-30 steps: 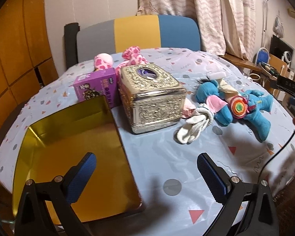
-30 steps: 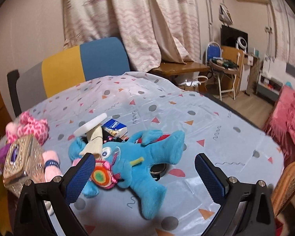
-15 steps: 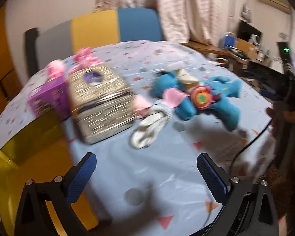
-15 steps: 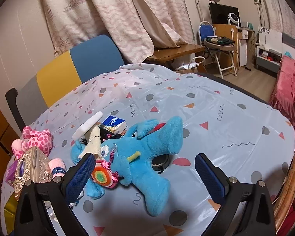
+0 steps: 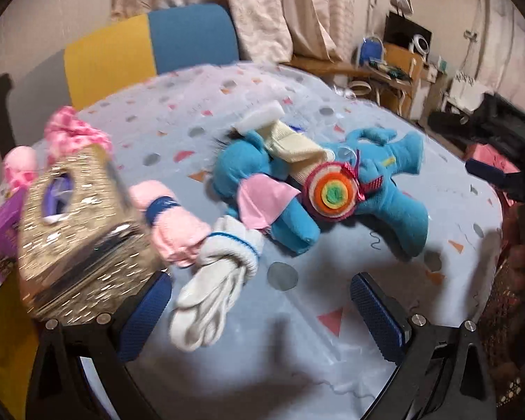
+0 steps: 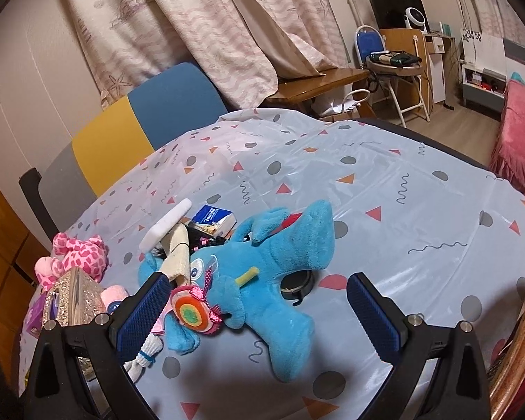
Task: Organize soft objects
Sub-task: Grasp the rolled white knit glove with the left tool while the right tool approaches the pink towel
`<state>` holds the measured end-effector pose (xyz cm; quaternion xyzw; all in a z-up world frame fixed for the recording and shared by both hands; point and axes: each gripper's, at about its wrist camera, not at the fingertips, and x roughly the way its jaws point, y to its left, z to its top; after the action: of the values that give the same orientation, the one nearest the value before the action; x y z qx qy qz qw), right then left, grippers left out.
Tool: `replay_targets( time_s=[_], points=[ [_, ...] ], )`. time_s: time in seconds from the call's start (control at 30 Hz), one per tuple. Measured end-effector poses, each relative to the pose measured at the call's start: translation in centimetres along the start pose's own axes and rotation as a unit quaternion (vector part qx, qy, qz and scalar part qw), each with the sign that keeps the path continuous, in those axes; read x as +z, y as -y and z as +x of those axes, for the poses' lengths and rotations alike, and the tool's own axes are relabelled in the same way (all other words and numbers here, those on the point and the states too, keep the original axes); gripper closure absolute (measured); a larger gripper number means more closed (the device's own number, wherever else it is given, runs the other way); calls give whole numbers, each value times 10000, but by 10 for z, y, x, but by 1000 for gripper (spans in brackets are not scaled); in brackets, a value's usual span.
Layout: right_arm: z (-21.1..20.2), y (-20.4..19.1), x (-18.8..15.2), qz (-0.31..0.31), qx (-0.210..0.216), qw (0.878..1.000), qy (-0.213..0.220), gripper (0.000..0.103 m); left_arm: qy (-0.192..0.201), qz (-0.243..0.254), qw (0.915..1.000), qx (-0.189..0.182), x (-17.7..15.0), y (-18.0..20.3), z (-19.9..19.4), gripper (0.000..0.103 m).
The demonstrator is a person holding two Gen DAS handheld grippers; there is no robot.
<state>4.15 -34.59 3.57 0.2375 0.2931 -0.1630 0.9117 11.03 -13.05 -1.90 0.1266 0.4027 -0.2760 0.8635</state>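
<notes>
A blue plush toy (image 5: 378,189) with a round rainbow patch lies on the table; it also shows in the right wrist view (image 6: 276,266). A white glove (image 5: 213,290) lies just ahead of my open, empty left gripper (image 5: 262,315), near its left finger. A pink glove (image 5: 171,224) lies behind it. A cream sock (image 5: 297,150) rests on the plush. A pink spotted plush (image 6: 77,255) sits at the far left. My right gripper (image 6: 255,318) is open and empty, above the blue plush's lower part.
An ornate gold tissue box (image 5: 77,234) stands left, close to my left finger. A purple box (image 5: 0,231) and a yellow tray (image 5: 0,350) lie at the left edge. A small blue packet (image 6: 213,218) and a black round object (image 6: 297,283) lie by the plush. A chair (image 6: 140,122) stands behind.
My left gripper has swung right and forward, from over the yellow tray toward the white glove and blue plush. My right gripper has risen slightly. Both stay open.
</notes>
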Motion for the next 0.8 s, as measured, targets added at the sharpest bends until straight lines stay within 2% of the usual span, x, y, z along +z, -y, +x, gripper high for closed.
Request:
replay_targets(
  time_s=[0.13, 0.3, 0.63, 0.7, 0.77, 0.8],
  points=[
    [2, -1, 0, 1, 43, 10000, -42, 0, -213, 206, 9996, 17, 11, 9, 26, 0],
    [4, 0, 0, 29, 70, 9999, -70, 0, -314, 75, 9995, -39, 19, 7, 42, 0],
    [8, -5, -3, -77, 73, 9998, -183, 0, -361, 140, 9989, 255, 22, 6, 65, 2],
    [9, -5, -3, -58, 68, 9997, -220, 0, -358, 241, 9985, 325, 22, 8, 69, 9],
    [11, -4, -3, -42, 35, 9996, -260, 0, -454, 356, 9972, 477, 22, 10, 77, 39],
    [11, -4, -3, -52, 20, 9997, -258, 0, -580, 417, 9962, 504, 20, 10, 84, 47]
  ],
)
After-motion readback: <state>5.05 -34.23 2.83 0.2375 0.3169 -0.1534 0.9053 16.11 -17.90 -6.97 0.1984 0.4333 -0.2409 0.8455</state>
